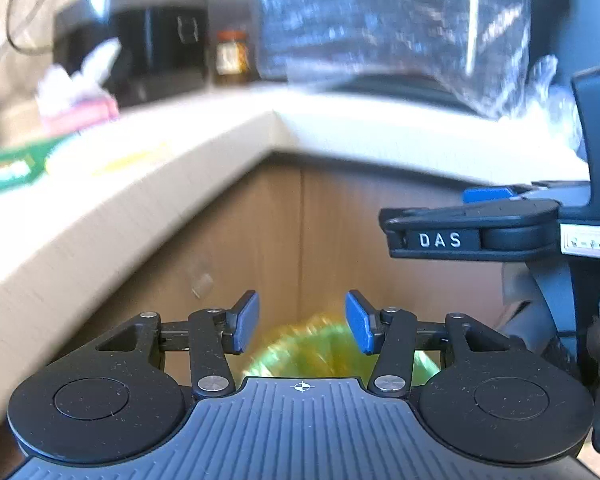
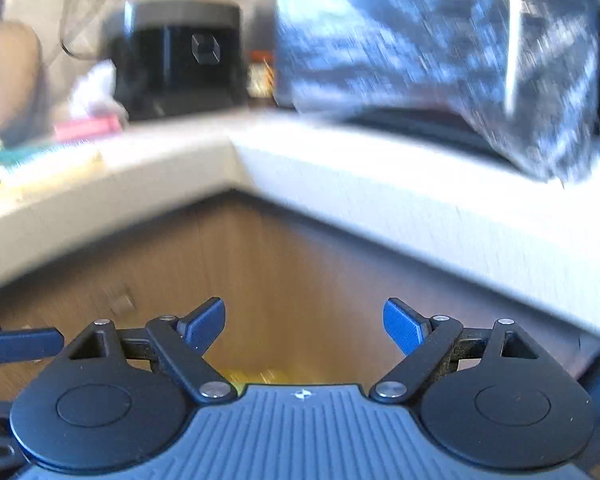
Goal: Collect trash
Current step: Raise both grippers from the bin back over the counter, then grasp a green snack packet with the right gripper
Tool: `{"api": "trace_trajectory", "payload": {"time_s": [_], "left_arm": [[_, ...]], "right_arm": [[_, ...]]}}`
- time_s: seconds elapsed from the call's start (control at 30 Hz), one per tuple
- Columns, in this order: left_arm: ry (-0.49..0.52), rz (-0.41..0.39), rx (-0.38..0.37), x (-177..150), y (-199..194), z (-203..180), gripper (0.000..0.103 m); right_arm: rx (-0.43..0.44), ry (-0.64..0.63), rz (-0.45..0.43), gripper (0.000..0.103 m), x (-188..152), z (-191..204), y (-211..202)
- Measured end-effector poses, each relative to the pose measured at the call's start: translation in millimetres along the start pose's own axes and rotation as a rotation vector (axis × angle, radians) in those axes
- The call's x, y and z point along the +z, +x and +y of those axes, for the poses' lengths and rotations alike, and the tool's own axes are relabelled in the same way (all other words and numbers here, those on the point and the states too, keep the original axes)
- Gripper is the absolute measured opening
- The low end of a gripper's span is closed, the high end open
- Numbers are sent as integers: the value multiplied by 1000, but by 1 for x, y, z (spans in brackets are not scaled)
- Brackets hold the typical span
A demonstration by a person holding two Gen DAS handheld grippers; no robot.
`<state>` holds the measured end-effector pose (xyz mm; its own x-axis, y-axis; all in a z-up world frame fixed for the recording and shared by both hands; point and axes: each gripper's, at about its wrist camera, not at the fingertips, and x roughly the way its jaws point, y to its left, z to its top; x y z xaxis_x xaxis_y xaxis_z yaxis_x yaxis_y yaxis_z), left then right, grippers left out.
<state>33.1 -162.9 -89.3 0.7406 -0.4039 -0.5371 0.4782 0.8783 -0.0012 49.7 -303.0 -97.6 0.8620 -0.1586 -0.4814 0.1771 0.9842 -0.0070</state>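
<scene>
My left gripper [image 1: 302, 322] is open and empty, held below a white L-shaped counter [image 1: 148, 196]. A yellow-green crinkled plastic bag [image 1: 320, 350] lies just below and beyond its blue fingertips, blurred. My right gripper [image 2: 304, 326] is open wide and empty, facing the same counter corner [image 2: 236, 152]; a sliver of the yellow bag [image 2: 252, 376] shows under it. The right gripper's body with "DAS" lettering [image 1: 472, 236] appears at the right of the left wrist view. On the counter lie crumpled white tissue [image 1: 80, 76] and a green packet [image 1: 8, 168].
Wooden cabinet fronts [image 1: 300, 240] stand under the counter. A black appliance [image 1: 140, 36], a small jar [image 1: 230, 56], a pink box [image 1: 80, 116] and a large wrapped dark item [image 1: 400, 20] sit on the counter. Both views are blurred.
</scene>
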Motion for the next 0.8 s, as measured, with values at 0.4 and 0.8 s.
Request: {"api": "trace_trajectory", "payload": {"time_s": [0.4, 0.8], "left_arm": [[-10, -70, 82, 53, -52, 43, 53], [-395, -55, 203, 128, -99, 208, 52]], "right_arm": [[187, -20, -101, 87, 73, 53, -14], [454, -56, -37, 87, 124, 113, 13]]}}
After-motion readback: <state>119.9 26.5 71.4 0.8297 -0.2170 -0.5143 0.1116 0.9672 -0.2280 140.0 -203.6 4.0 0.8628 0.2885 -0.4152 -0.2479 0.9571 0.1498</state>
